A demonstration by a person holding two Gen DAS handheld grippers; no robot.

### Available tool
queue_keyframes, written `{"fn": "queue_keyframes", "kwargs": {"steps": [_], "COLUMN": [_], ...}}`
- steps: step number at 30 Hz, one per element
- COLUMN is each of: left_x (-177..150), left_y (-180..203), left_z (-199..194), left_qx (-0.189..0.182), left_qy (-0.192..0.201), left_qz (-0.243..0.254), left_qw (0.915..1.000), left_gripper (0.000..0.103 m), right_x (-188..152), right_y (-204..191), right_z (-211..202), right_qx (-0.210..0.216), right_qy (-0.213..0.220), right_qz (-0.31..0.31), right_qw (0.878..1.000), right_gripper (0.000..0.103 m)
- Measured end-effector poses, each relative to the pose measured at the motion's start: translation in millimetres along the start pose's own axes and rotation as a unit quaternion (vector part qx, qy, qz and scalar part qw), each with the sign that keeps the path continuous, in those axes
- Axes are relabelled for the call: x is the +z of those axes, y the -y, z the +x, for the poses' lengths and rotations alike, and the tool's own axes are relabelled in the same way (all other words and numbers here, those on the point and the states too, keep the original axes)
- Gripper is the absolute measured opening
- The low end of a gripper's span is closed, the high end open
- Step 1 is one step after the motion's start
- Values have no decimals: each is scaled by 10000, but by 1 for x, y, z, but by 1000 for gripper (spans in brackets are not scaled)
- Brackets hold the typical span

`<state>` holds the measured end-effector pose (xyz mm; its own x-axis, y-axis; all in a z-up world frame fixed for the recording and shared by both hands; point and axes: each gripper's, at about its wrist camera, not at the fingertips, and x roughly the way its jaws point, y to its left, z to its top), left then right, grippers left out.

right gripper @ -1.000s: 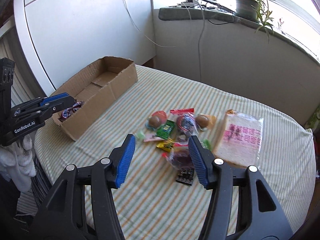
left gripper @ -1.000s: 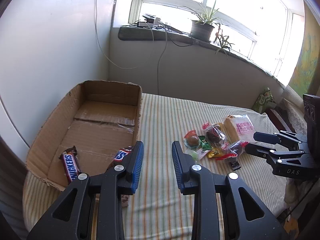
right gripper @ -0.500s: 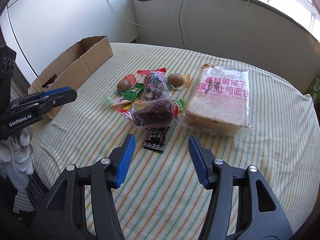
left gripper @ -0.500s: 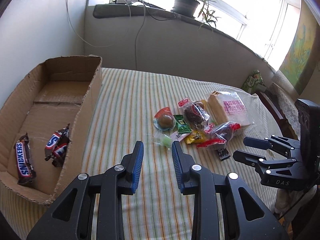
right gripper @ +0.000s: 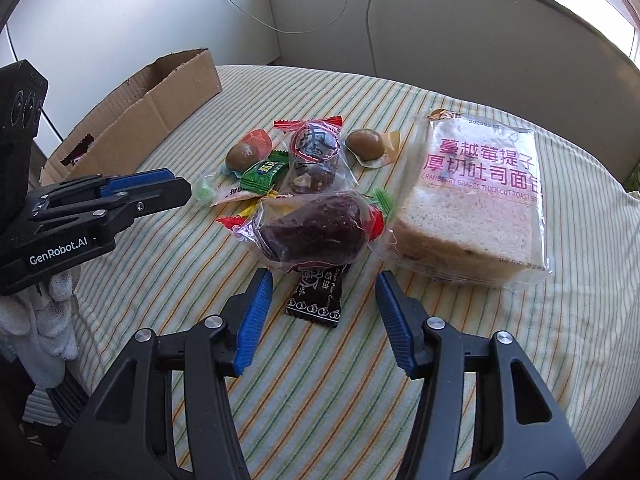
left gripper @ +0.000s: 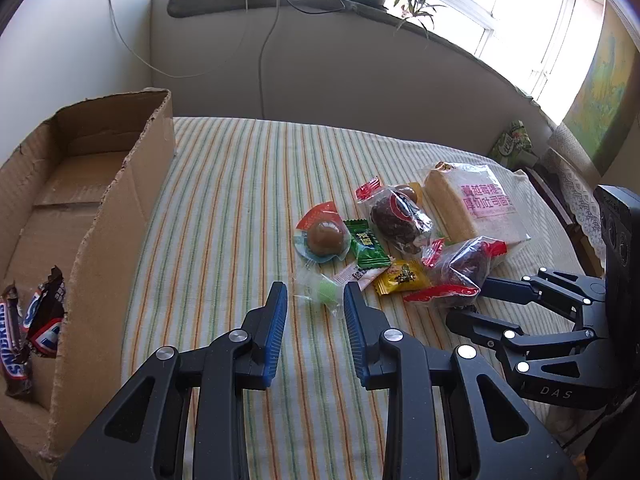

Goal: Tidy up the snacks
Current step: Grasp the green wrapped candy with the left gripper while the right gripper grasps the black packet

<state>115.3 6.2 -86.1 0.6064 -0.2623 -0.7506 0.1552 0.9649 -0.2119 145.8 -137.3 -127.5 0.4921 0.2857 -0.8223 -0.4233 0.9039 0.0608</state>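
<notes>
Right gripper (right gripper: 323,300): black frame, ribbed blue pads; jaws apart and just been closing, nothing pressed between them. "DAS" is moulded on its body in the left wrist view.
Left gripper (left gripper: 315,308): same build, jaws narrowly apart, empty. "GenRobot.AI" is printed on its side in the right wrist view.
Black sachet (right gripper: 318,294): flat glossy packet with white print, lying on the cloth in the near gap of the right gripper, touching neither pad.
Green candy (left gripper: 327,292): small round sweet in a clear twist wrapper, just beyond the left gripper's tips.
Dark cake (right gripper: 316,232): oval brown-purple piece in a clear crinkled bag with red ends, resting over the sachet's far end.
Yellow packet (left gripper: 402,278): small square foil, between green candy and dark cake.
Green packet (left gripper: 366,244): foil sweet, white characters, partly legible only.
Brown ball (left gripper: 325,237): glossy, in a clear wrap with a red corner, left of the green packet.
Bread bag (right gripper: 476,196): sliced loaf in clear plastic, pink print "CRANBERRY GRAPES THICK CUT TOAST", right of the pile.
Tablecloth (left gripper: 240,200): woven, green and orange stripes.
Cardboard box (left gripper: 120,216): corrugated, torn rim, far left of the snacks.
Snickers bars (left gripper: 24,332): two brown wrappers inside the box's near end; "SNICKERS" readable on one.
</notes>
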Motion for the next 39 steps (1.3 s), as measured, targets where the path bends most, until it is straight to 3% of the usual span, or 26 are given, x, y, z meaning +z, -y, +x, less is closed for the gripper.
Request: {"fn": "queue_keyframes", "kwargs": {"steps": [8,12,16,39], "left_x": [1,0,1,-2], "left_y": [6,6,7,15], "left_z": [17,18,20,-14], "left_qx": [60,76,105,-49], "left_qy": [-168,-171,-177,173], "left_qz": [215,259,302,299], "left_qw": [9996,9995,9993,9994], "left_gripper": [28,27,18,16], "right_x": [2,3,2,-16], "right_y": [-9,-11,-12,2], "right_z": [5,5,4,-36], "right_qx": [-239,-318,-385,-412], "right_qy": [-29,-50,-66,151], "right_qz": [-202,-265,-295,21], "right_qw": [9995,9991,9988,9990], "right_gripper": [48,39,28,27]}}
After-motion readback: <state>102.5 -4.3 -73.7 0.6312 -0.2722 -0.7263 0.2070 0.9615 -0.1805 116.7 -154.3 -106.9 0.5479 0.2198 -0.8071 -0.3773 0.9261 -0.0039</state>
